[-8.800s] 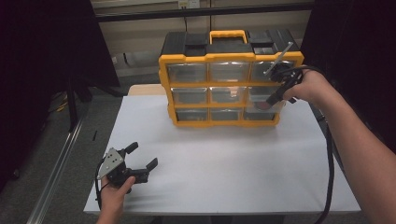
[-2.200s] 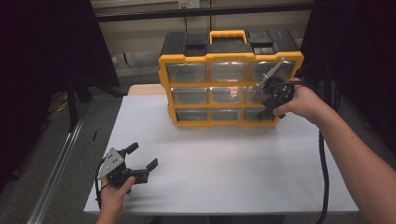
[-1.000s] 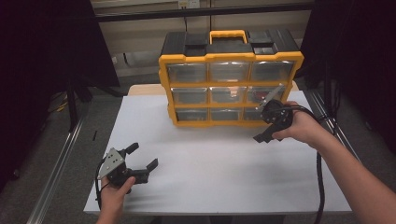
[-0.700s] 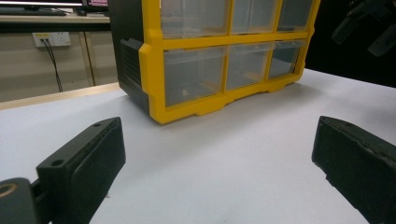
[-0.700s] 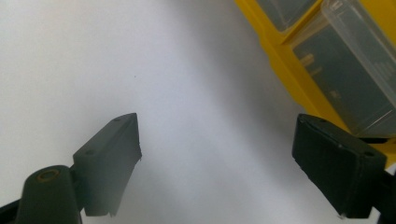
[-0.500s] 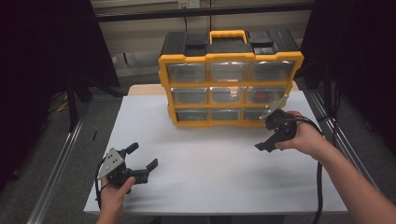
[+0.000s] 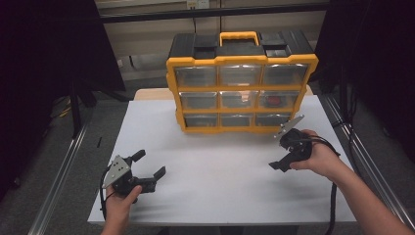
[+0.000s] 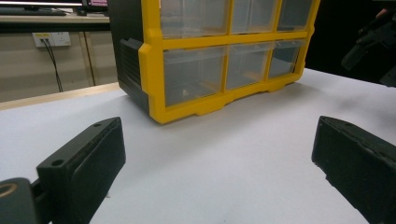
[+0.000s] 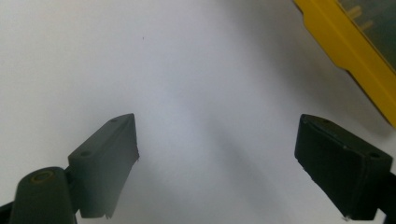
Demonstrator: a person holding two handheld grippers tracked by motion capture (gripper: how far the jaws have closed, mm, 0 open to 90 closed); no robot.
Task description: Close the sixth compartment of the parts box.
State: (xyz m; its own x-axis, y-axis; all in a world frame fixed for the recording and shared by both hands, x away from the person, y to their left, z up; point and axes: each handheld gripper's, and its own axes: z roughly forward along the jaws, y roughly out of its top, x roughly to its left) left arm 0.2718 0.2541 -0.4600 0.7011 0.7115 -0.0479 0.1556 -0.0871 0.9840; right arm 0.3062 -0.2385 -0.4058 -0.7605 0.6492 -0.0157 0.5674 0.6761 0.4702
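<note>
A yellow-framed organizer (image 7: 242, 93) with a black body, a yellow handle and three rows of clear drawers stands at the back of the white table (image 7: 220, 161). All drawers look closed; something red (image 7: 275, 100) lies in the middle-right one. My right gripper (image 7: 280, 159) hangs low over the table in front of the organizer's right bottom corner, open, with nothing between its jaws. In the right gripper view, the right gripper (image 9: 217, 122) points down at bare table beside the yellow frame (image 9: 345, 51). My left gripper (image 7: 150, 163) rests near the front left, open and empty, and the left gripper (image 8: 218, 125) faces the organizer (image 8: 154, 60).
Metal rails (image 7: 58, 181) run along both sides of the table, with dark floor beyond. A wall with a power outlet (image 8: 51, 38) and cables lies behind the organizer. The other hand's gripper (image 8: 373, 42) appears at the far right of the left gripper view.
The right hand has come away from the organizer's right-hand drawers, moving down and toward the near side until it hangs low over the table. The left gripper has stayed put.
</note>
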